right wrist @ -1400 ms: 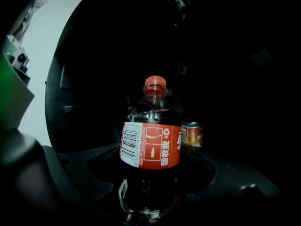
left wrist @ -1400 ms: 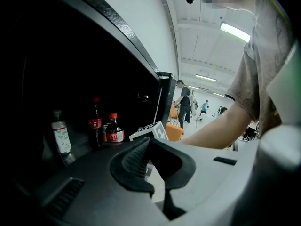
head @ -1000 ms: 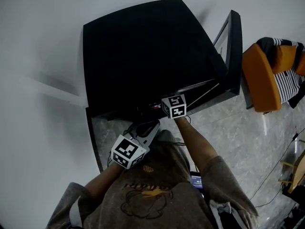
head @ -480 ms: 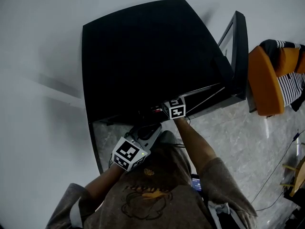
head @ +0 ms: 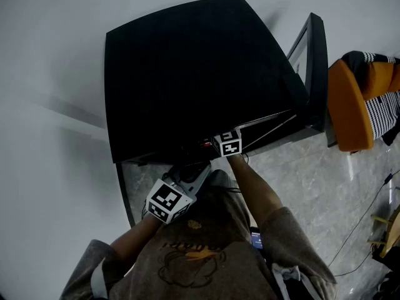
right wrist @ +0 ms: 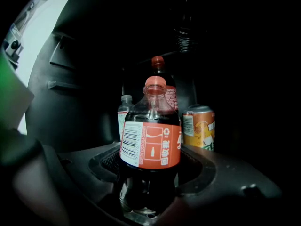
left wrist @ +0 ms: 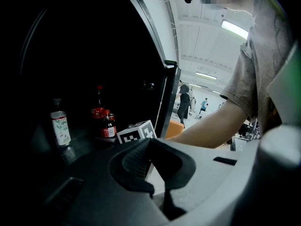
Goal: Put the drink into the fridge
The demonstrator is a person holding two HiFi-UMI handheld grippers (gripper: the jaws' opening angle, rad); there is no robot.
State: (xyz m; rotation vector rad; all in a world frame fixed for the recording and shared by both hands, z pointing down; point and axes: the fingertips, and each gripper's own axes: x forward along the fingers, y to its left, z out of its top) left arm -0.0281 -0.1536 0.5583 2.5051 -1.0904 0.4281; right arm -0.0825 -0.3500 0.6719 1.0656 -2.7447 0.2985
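Note:
A cola bottle [right wrist: 150, 147] with a red cap and red label stands upright between the jaws of my right gripper [right wrist: 149, 185], which is shut on its lower body. That right gripper [head: 228, 142] reaches in under the top of the black fridge [head: 187, 67], whose door [head: 312, 61] stands open at the right. From the left gripper view the same bottle [left wrist: 109, 125] shows inside the dark fridge. My left gripper [head: 167, 200] hangs back by the person's chest; the jaws of the left gripper [left wrist: 157, 175] are shut with nothing between them.
Inside the fridge stand an orange can [right wrist: 200, 126], a taller red-capped bottle [right wrist: 159, 64] and a small clear bottle [right wrist: 124, 109]. An orange chair [head: 347, 99] with striped cloth stands right of the door. Cables [head: 369, 211] trail over the marble floor.
My right gripper has slid slightly further into the fridge with the bottle. The left gripper has hardly moved.

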